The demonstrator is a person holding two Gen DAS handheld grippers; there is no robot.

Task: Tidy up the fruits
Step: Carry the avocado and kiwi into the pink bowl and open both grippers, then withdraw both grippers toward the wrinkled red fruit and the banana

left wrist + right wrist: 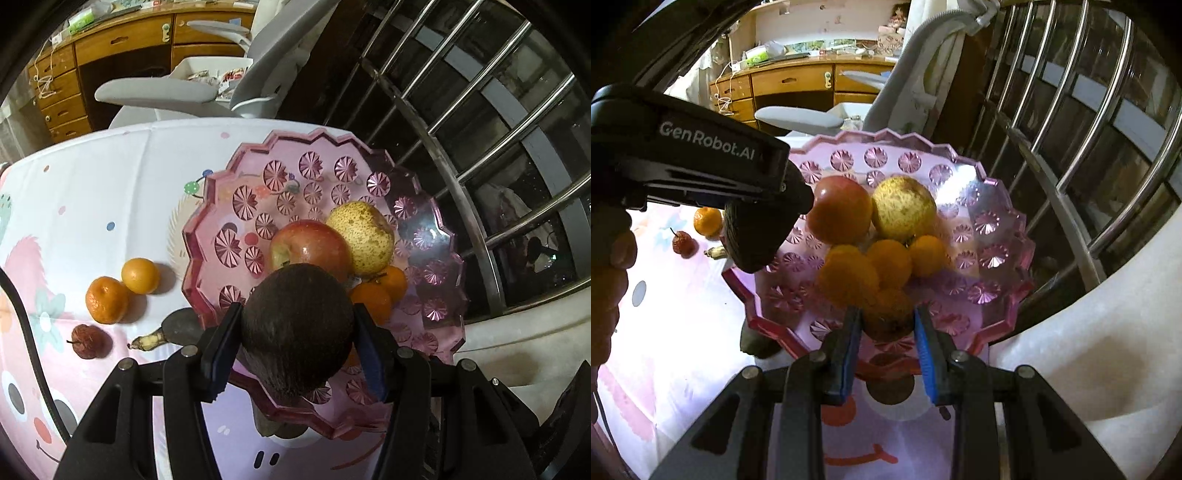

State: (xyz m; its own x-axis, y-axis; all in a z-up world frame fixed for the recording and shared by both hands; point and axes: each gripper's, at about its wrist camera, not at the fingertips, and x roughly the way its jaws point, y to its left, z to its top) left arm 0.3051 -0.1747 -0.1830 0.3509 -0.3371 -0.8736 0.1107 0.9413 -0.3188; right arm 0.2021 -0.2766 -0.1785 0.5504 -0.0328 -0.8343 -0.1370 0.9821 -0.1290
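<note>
Fingers of our left gripper (295, 328) clamp a dark brown fruit (297, 326) over the near-left rim of the pink plate (441, 236); our right gripper (886, 325) brackets an orange fruit (888, 314) there, grip uncertain

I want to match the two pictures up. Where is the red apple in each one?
Left wrist view: the red apple is in the middle, on the pink plate, just beyond the dark brown fruit.
Right wrist view: the apple is above centre, left of the speckled pear.
Shared landmark: the pear touching the apple.
</note>
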